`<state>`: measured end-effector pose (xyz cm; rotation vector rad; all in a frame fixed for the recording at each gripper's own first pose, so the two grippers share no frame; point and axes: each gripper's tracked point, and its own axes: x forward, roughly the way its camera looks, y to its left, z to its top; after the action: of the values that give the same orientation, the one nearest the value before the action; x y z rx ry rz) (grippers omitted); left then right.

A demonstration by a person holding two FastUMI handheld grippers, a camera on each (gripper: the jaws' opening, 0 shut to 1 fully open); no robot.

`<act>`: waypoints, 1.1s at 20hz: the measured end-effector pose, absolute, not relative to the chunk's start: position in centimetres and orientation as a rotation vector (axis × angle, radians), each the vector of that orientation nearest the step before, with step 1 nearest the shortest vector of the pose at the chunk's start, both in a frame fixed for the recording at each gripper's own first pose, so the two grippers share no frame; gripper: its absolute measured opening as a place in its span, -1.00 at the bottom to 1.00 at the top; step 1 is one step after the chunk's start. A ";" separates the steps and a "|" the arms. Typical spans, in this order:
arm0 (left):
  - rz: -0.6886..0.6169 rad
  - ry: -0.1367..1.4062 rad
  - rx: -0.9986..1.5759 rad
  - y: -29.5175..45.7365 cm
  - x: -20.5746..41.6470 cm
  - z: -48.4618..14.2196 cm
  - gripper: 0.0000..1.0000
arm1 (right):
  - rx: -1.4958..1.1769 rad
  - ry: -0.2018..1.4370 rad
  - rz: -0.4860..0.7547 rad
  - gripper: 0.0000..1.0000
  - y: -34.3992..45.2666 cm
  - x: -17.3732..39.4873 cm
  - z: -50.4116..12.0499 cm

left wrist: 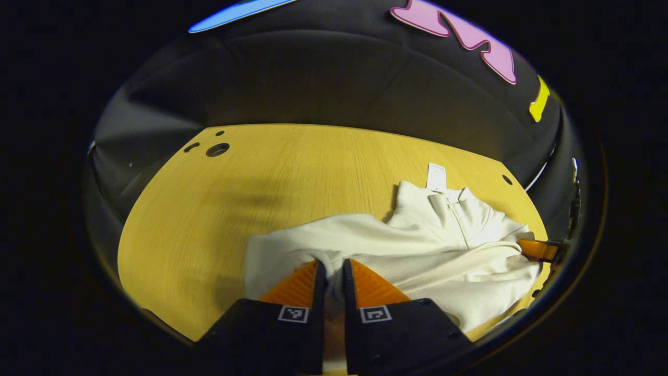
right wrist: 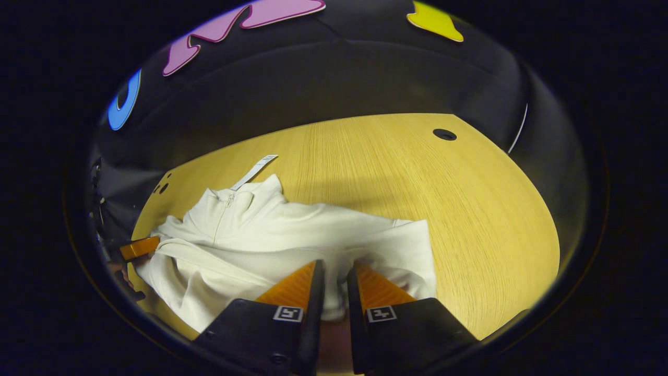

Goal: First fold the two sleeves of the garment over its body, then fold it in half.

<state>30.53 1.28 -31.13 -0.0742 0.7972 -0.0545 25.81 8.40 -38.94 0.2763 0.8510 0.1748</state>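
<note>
— Left gripper view first: what is the left tool (left wrist: 334,271) doing?

— Its two fingers are sitting almost together, and a fold of the cream garment (left wrist: 417,245) is running between them — both fingers are pressing on the cloth near its hem edge.

— And where is the garment lying?

— It is lying on the yellow wooden table (left wrist: 250,177), bunched toward the right of that view, with the zipped collar (left wrist: 449,201) pointing away from the camera and a white tag (left wrist: 436,176) sticking out past the collar onto the bare wood. At the far right edge the other tool's finger is touching the cloth.

— Is the right gripper view agreeing?

— Yes. There the right tool (right wrist: 335,274) is also nearly closed, and the garment (right wrist: 271,235) is passing between its fingers, so it is clamping the fabric as well. The collar (right wrist: 229,201) is sitting up and to the left, the tag (right wrist: 254,171) is lying beyond it, and one sleeve (right wrist: 209,258) is lying folded across the body. The table (right wrist: 469,209) is showing bare to the right, with a round hole (right wrist: 444,134) near its far edge.
</note>
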 end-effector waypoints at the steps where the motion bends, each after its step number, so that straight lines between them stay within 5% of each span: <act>1: -0.061 0.793 -0.076 1.0 30.6 -31.1 -0.51 | 0.283 0.851 0.176 -0.27 8.4 25.8 -38.7; 2: -0.070 0.789 -0.077 0.8 30.7 -30.9 -0.45 | 0.291 0.851 0.178 -0.19 8.6 25.7 -38.4; 3: -0.076 0.788 -0.075 0.6 30.5 -30.9 -0.30 | 0.292 0.851 0.177 0.13 8.6 25.6 -38.1; 7: -0.065 0.744 -0.046 0.7 30.5 -29.1 0.40 | 0.306 0.837 0.180 0.84 8.9 25.1 -36.7; 9: -0.063 0.722 -0.027 0.9 30.4 -28.2 0.67 | 0.301 0.826 0.167 0.99 8.2 24.8 -35.9; 11: -0.066 0.700 -0.015 1.0 30.0 -27.2 0.89 | 0.299 0.803 0.148 0.99 7.4 24.6 -34.8; 22: -0.089 0.551 -0.002 0.2 24.9 -20.7 0.92 | 0.263 0.635 0.198 0.98 5.3 20.4 -27.0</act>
<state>24.92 0.16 -20.73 -0.0020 0.5511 -0.0888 20.38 5.28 -27.02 0.2632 0.6354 0.1981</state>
